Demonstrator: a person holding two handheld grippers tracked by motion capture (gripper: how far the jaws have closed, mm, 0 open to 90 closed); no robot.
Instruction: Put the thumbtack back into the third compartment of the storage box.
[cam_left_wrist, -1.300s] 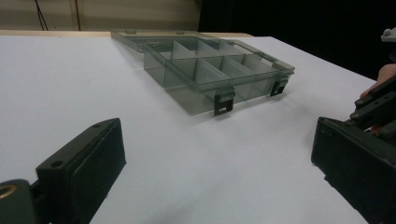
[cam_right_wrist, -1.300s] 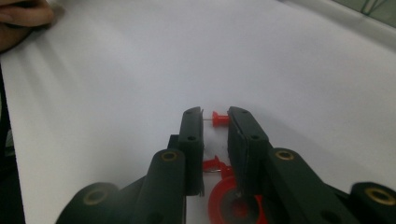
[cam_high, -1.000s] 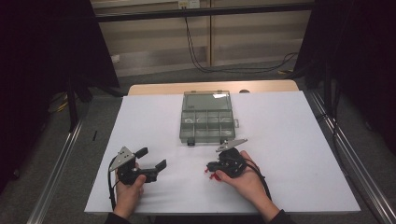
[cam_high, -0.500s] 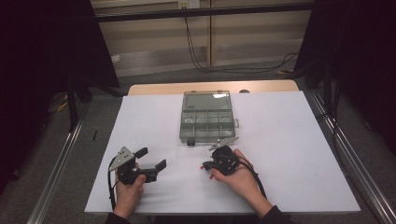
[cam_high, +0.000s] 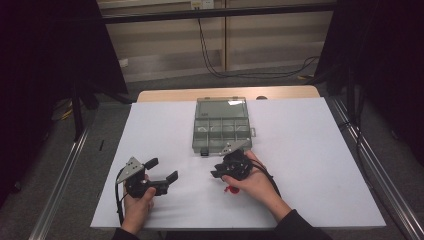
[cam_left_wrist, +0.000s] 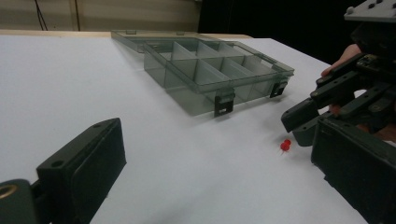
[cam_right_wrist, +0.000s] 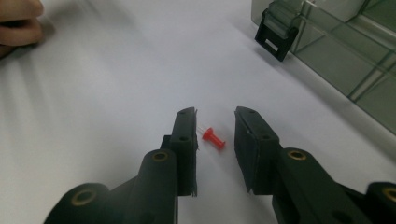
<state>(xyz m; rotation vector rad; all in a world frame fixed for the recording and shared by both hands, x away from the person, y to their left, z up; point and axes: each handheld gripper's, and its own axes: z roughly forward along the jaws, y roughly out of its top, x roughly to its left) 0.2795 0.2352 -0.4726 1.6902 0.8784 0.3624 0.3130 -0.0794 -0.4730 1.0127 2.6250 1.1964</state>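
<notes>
Left tool (cam_high: 161, 171): jaws wide apart, holding nothing, idle above the white desk (cam_high: 310, 150).
Red pushpin (cam_right_wrist: 214, 138): lying on the desk between the jaws of the right tool (cam_right_wrist: 215, 135), not yet gripped; jaws partly open, straddling it.
Clear compartment box (cam_high: 221, 126): lid open, just beyond; pickup and placing apparently remain.

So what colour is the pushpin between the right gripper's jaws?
Red, with a clear tip. The pushpin shows best in the right gripper view.
</notes>
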